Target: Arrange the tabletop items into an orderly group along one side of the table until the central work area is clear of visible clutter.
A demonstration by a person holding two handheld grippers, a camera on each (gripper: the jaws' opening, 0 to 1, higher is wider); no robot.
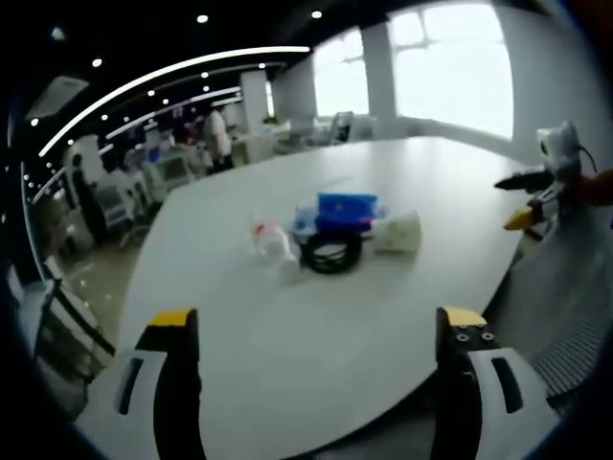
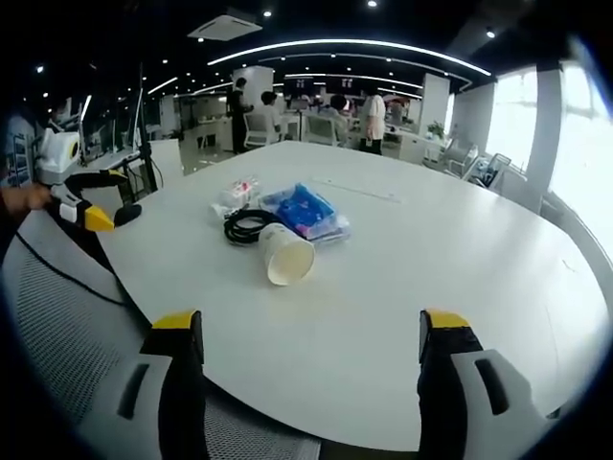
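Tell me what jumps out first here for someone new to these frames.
A small cluster sits mid-table on the white table: a paper cup on its side, a coiled black cable, a blue packet and a clear wrapped item. The right gripper and left gripper are both open, short of the pile.

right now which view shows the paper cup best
The right gripper view. The paper cup lies on its side nearest the camera, its open mouth facing the lens, beside the black cable. In the left gripper view the cup is smaller and blurrier, seen from the side, right of the blue packet.
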